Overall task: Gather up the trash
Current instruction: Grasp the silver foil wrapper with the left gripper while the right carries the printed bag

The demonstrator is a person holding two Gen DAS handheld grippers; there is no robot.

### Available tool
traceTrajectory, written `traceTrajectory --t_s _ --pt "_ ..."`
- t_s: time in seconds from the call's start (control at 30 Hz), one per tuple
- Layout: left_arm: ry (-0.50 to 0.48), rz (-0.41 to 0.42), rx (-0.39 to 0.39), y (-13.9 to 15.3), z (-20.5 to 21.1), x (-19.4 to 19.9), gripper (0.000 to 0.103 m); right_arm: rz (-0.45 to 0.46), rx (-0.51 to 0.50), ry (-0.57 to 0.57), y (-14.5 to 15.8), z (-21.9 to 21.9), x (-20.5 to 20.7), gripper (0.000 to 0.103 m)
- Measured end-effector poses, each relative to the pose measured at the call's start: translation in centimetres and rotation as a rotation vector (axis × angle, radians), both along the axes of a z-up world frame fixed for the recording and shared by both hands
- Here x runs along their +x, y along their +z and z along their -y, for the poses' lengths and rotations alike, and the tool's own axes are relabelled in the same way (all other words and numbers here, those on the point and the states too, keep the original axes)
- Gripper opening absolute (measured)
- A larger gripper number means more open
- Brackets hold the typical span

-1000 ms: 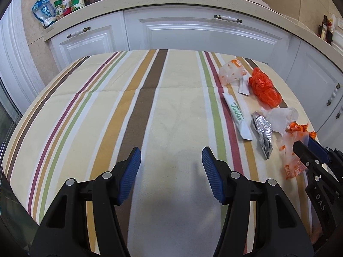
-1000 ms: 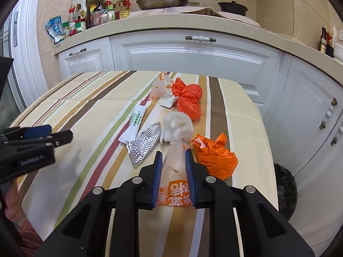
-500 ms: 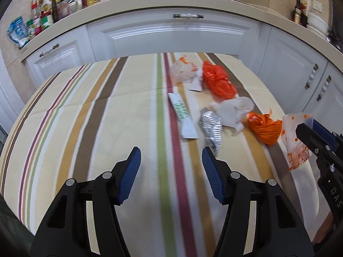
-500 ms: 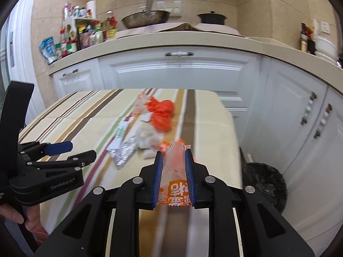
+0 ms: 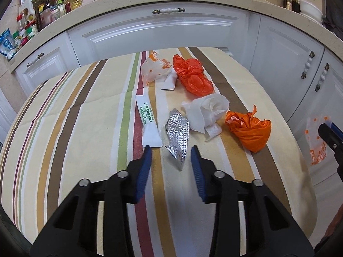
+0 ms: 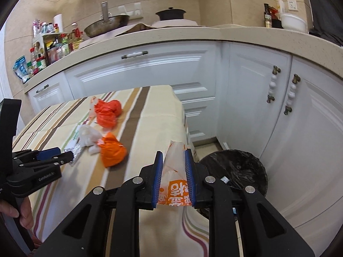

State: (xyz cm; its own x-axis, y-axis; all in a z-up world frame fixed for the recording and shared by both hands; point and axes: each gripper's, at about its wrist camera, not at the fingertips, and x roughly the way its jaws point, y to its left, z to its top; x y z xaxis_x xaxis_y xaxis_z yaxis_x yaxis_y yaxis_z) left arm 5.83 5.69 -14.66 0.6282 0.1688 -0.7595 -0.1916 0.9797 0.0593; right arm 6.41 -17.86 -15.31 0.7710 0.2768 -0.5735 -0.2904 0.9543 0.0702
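Where tablecloth (image 6: pixel 150 115) ends (bin (image 6: pixel 233 169) beyond)

Striped tablecloth (image 5: pixel 85 111) spread across the middle. White cabinet doors (image 5: pixel 163 32) from nine to three o'clock, with a pale handle (image 5: pixel 169 11) at twelve. Speckled countertop (image 6: pixel 193 36) above. Spice jars and bottles (image 6: pixel 51 45) crowded at ten o'clock, metal pan (image 6: pixel 107 24) at eleven, black pot (image 6: pixel 170 14) at twelve, white bowl (image 6: pixel 293 22) at two.
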Motion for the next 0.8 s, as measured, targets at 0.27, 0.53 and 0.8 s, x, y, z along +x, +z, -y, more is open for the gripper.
traceTrajectory --t_s 0.27,0.53,0.8 --pt "-0.011 -0.002 0.007 -0.4 0.3 0.2 0.005 -0.012 0.012 -0.017 -0.6 1.1 0.6 0.022" --pt "-0.019 0.037 0.041 0.9 0.7 -1.0 0.005 0.002 0.013 -0.048 -0.2 2.7 0.7 0.022" --pt "-0.032 0.100 0.067 3.8 1.4 -2.9 0.005 0.028 0.010 -0.075 0.5 4.1 0.5 0.022"
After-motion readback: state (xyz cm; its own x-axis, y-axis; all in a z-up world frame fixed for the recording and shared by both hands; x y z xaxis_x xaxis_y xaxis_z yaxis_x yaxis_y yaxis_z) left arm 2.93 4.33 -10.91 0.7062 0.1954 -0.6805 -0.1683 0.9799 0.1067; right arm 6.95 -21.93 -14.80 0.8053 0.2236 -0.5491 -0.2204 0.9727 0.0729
